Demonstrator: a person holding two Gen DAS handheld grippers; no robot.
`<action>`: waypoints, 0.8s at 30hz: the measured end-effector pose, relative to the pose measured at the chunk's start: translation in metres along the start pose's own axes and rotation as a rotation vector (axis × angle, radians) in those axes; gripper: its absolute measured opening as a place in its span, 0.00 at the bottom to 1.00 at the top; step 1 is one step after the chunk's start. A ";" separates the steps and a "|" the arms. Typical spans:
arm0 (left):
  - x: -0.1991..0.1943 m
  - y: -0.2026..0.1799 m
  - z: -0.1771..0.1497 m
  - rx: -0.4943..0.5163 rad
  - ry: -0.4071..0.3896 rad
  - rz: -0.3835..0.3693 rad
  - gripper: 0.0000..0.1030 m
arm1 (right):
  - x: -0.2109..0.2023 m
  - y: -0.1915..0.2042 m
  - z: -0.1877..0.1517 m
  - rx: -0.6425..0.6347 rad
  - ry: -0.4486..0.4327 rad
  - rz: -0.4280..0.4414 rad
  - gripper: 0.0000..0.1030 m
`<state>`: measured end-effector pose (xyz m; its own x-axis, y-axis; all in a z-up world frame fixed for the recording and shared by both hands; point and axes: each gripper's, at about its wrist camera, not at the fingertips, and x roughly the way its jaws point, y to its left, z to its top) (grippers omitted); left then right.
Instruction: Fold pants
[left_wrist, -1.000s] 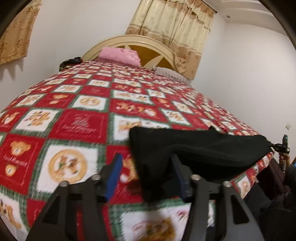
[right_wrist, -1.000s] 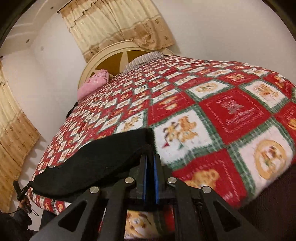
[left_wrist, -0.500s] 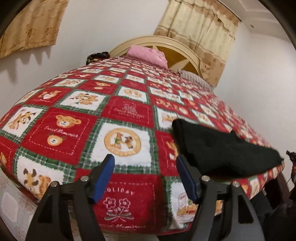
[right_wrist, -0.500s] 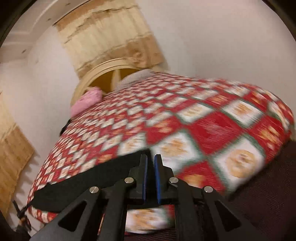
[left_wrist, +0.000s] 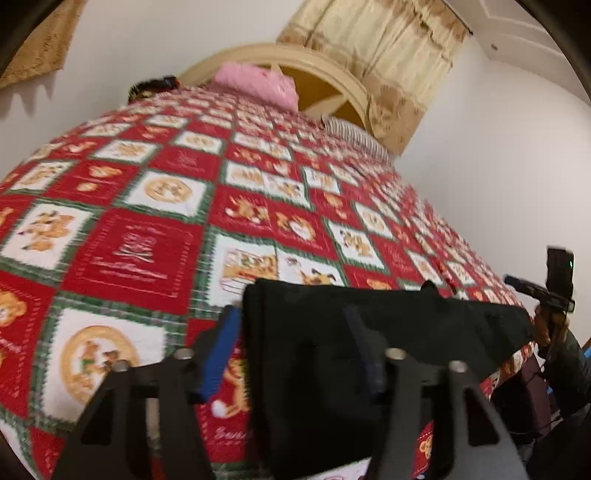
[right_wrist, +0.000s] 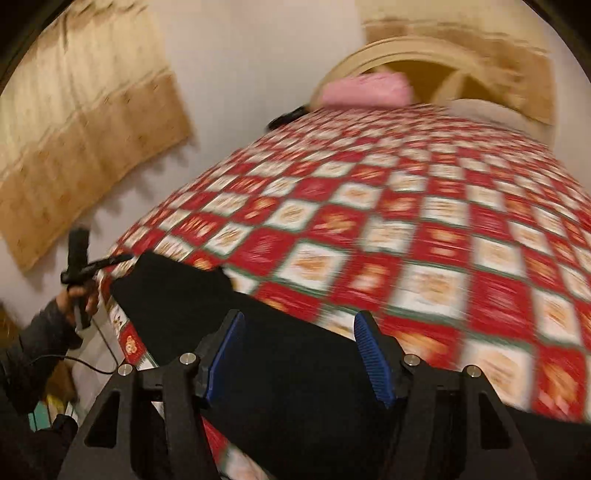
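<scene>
Black pants (left_wrist: 443, 325) lie folded in a long strip along the near edge of the bed. My left gripper (left_wrist: 291, 354) hovers at their left end. Its jaws are closing, with the cloth's edge between the blue pads (left_wrist: 218, 354), which stand apart from the cloth. In the blurred right wrist view the pants (right_wrist: 177, 291) run from lower right to upper left. My right gripper (right_wrist: 299, 356) is over the strip. Its jaws are opening, with black cloth lying under and between the pads (right_wrist: 373, 358), which do not press on it.
A red, white and green bear-patterned quilt (left_wrist: 129, 251) covers the bed. A pink pillow (left_wrist: 255, 83) and a striped one (left_wrist: 354, 136) lie by the cream headboard (left_wrist: 332, 77). A hand (right_wrist: 79, 295) grips a black handle beyond the pants' far end.
The right gripper has swung fast along the pants, rolled, and gone from shut to open. The left gripper drifted off to the left, then came back over the pants' end with narrower jaws.
</scene>
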<state>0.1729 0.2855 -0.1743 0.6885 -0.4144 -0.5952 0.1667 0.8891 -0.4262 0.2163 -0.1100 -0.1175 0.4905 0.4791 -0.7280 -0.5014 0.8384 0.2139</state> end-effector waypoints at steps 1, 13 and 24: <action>0.003 -0.001 0.000 0.004 0.013 0.001 0.46 | 0.013 0.008 0.005 -0.010 0.014 0.012 0.49; 0.014 -0.011 -0.005 0.021 0.055 0.018 0.18 | 0.142 0.061 0.018 -0.028 0.199 0.143 0.35; 0.018 -0.016 0.010 0.045 0.043 0.027 0.08 | 0.131 0.062 0.041 -0.072 0.143 0.046 0.02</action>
<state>0.1897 0.2655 -0.1713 0.6621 -0.3977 -0.6352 0.1811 0.9074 -0.3793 0.2789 0.0156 -0.1731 0.3622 0.4707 -0.8046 -0.5730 0.7932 0.2061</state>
